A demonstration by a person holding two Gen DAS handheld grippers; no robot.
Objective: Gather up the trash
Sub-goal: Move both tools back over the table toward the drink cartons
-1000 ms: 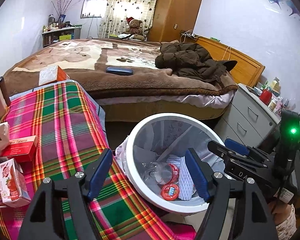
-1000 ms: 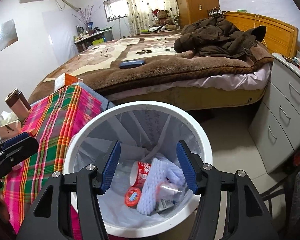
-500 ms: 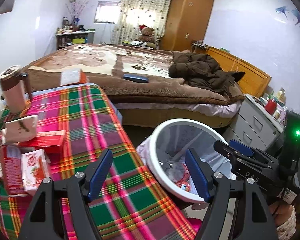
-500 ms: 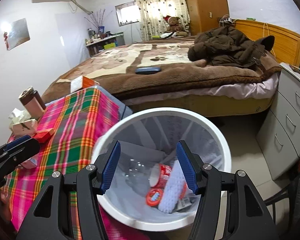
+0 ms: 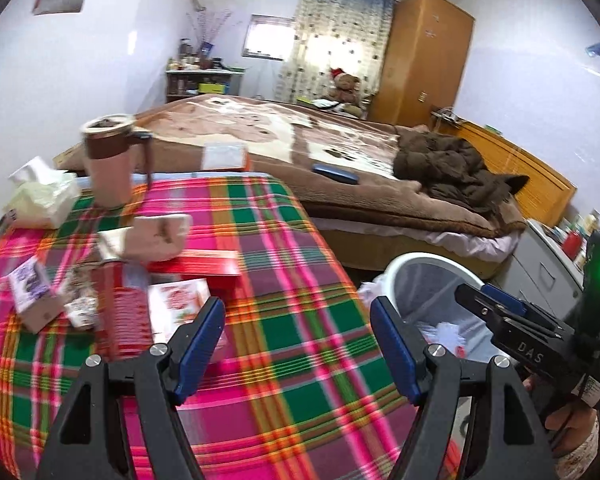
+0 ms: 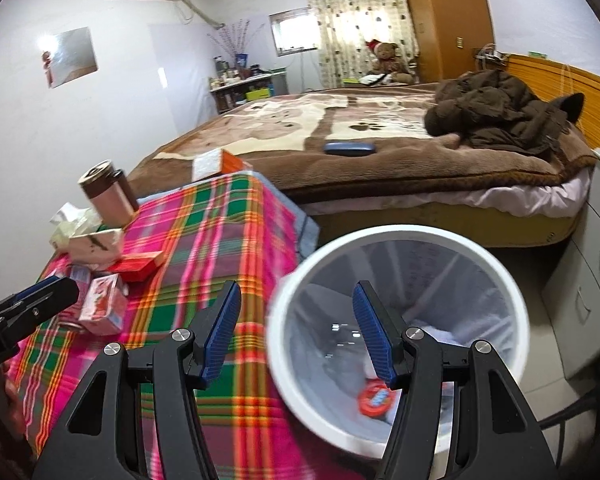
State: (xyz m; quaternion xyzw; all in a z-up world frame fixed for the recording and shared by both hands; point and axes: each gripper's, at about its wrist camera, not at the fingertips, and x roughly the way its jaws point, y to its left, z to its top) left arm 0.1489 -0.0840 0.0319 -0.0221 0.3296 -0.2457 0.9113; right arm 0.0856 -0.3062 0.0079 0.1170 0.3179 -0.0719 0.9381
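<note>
At nine o'clock on the plaid tablecloth (image 5: 284,360), cartons and a red flat box (image 5: 196,266) are clustered. The left gripper (image 5: 296,344) is held wide and empty. At three o'clock stands the white bin (image 6: 396,236), the right gripper (image 6: 296,332) spread empty over its rim. The lidded mug (image 5: 108,160) could be toppled by a careless reach.

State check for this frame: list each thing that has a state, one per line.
left gripper: open, empty
right gripper: open, empty
trash bin: upright, lined, partly filled
tumbler: upright, lid on
tissue pack: open, tissue sticking out
red carton: on tablecloth, uncollected
</note>
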